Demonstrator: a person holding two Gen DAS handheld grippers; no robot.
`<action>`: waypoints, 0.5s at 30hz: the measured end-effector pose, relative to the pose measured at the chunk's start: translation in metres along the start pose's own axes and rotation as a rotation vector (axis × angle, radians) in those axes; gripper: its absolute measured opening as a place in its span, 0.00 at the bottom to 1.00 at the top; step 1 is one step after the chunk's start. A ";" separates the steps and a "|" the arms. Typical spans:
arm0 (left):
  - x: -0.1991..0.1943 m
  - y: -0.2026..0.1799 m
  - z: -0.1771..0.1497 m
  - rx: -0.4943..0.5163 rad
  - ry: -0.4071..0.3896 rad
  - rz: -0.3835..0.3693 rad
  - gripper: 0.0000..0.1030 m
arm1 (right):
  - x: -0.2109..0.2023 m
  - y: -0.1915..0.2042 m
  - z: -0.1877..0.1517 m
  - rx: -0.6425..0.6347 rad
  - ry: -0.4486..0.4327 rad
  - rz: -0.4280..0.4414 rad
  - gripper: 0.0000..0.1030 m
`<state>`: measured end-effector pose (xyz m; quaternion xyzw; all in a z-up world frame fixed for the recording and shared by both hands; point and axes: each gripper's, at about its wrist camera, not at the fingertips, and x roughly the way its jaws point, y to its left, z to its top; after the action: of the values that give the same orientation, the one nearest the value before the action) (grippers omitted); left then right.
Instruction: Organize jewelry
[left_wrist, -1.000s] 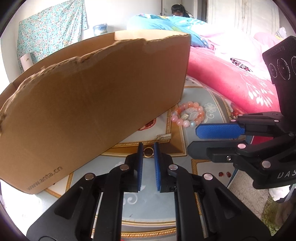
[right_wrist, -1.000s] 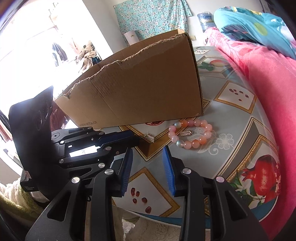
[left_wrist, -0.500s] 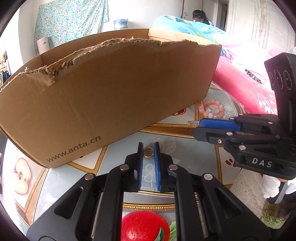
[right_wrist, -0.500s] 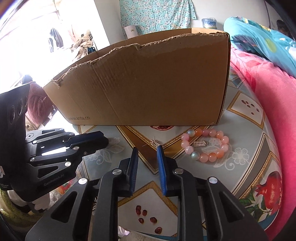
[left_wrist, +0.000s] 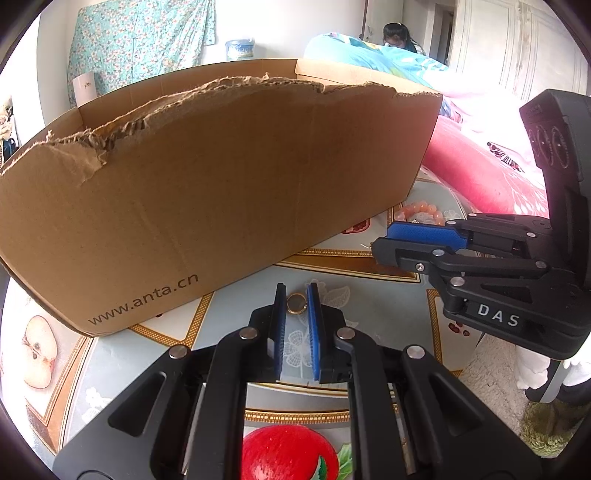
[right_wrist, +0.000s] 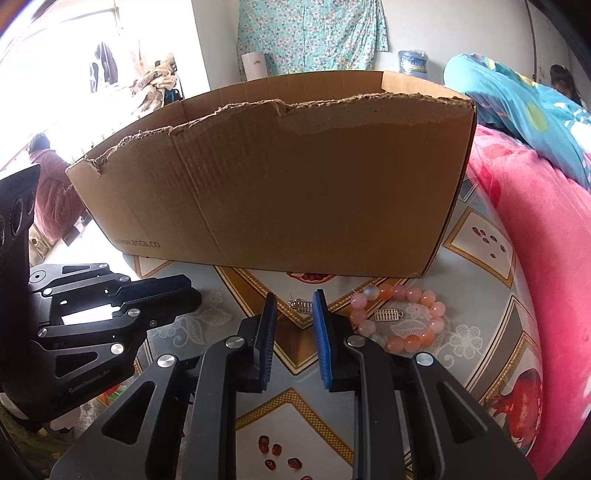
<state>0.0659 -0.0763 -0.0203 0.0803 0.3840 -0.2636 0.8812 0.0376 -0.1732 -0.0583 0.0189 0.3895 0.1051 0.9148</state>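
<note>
Cardboard box (left_wrist: 221, 192) now looms nearer. Left gripper (left_wrist: 296, 299) pinches the ring (left_wrist: 296, 303); right gripper (right_wrist: 294, 304) jaws have narrowed around the charm (right_wrist: 301, 305), maybe gripping it.

brown box (right_wrist: 295, 192) | pink-orange bracelet (right_wrist: 399, 317) | blue pads (left_wrist: 314, 325) (black frames) | fruit-print tablecloth (right_wrist: 480, 258)

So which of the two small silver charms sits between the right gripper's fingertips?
The silver charm lying alone on the tablecloth, left of the pink bead bracelet. The other charm lies inside the bracelet's loop, to the right of the right gripper.
</note>
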 end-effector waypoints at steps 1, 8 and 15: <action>0.000 0.000 0.000 -0.002 0.000 -0.002 0.10 | 0.001 -0.001 0.000 0.004 0.003 0.000 0.20; -0.001 0.002 0.000 -0.005 0.000 -0.007 0.10 | 0.005 0.003 0.005 -0.019 -0.003 -0.023 0.20; -0.001 0.003 0.000 -0.008 -0.002 -0.010 0.10 | 0.005 0.002 0.010 -0.011 -0.007 -0.039 0.20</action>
<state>0.0666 -0.0736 -0.0198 0.0748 0.3846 -0.2664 0.8806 0.0474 -0.1699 -0.0545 0.0065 0.3857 0.0894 0.9182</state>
